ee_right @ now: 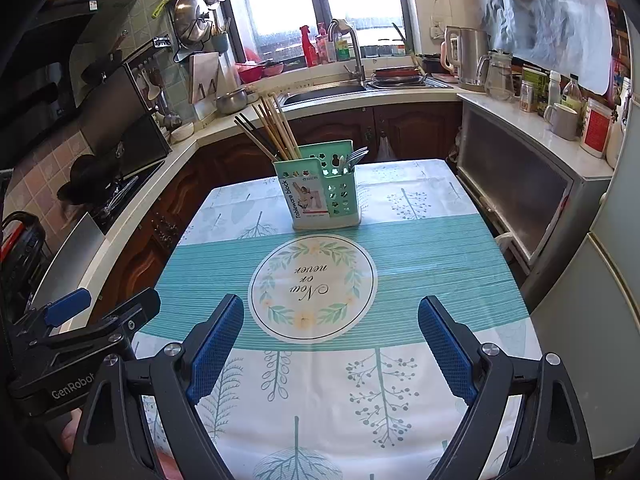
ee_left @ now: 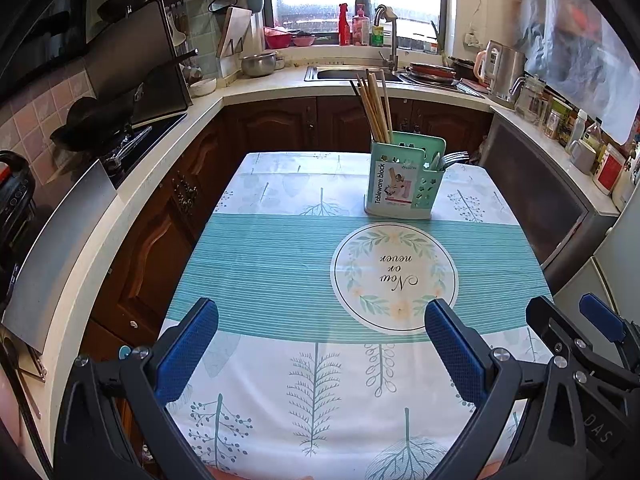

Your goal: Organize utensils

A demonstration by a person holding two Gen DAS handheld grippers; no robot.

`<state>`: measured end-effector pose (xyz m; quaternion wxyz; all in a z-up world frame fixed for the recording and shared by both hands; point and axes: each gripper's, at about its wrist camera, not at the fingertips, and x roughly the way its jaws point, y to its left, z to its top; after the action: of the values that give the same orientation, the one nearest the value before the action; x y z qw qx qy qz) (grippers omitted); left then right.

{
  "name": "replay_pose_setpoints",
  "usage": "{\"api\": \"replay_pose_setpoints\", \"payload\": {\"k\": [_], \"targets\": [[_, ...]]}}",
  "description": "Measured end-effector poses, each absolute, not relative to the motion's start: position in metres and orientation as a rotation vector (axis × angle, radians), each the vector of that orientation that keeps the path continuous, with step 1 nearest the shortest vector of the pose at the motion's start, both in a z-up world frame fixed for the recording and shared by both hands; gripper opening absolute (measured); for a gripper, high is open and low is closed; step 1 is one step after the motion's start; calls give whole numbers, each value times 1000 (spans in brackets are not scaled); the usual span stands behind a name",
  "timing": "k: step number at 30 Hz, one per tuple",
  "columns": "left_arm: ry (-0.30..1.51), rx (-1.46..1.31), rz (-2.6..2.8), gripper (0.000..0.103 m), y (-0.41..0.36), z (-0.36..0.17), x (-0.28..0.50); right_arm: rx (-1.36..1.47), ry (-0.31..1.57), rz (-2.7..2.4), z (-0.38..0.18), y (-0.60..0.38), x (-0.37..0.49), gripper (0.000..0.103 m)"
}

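Note:
A green utensil holder (ee_left: 402,178) stands at the far side of the table (ee_left: 260,264). It shows in the right wrist view too (ee_right: 320,192). Several wooden and dark chopsticks (ee_left: 374,108) (ee_right: 272,128) stand in its left compartment. Metal forks (ee_left: 454,158) (ee_right: 356,157) poke out of its right compartment. My left gripper (ee_left: 322,316) is open and empty above the near part of the table. My right gripper (ee_right: 331,312) is open and empty beside it, and shows at the right edge of the left wrist view (ee_left: 568,316). The left gripper also shows in the right wrist view (ee_right: 108,302).
The table wears a teal and white cloth with a round "Now or never" print (ee_right: 314,288). Kitchen counters run left and behind, with a stove (ee_left: 132,140), a sink (ee_left: 352,74) and a kettle (ee_right: 468,58). A cabinet (ee_right: 520,204) stands close on the right.

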<state>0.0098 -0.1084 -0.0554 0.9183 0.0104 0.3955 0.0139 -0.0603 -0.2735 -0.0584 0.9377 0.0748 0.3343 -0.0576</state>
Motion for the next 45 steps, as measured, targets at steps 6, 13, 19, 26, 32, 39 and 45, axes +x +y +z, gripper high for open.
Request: {"api": "replay_pose_setpoints", "payload": {"k": [6, 13, 19, 26, 32, 39, 45], "targets": [[816, 18, 31, 102, -107, -56, 10, 155, 687, -117, -62, -273, -57, 90], [816, 19, 31, 102, -107, -56, 11, 153, 686, -118, -62, -274, -56, 90], [815, 19, 31, 102, -106, -56, 11, 153, 690, -117, -63, -274, -53, 90], [812, 18, 37, 102, -104, -55, 12, 152, 688, -119, -63, -275, -51, 90], [812, 17, 40, 102, -104, -54, 11, 141, 687, -127, -63, -273, -48, 90], [816, 14, 40, 102, -102, -55, 13, 142, 689, -127, -64, -274, -47, 90], [834, 7, 47, 102, -98, -60, 16, 150, 707, -119, -70, -273, -41, 90]]}}
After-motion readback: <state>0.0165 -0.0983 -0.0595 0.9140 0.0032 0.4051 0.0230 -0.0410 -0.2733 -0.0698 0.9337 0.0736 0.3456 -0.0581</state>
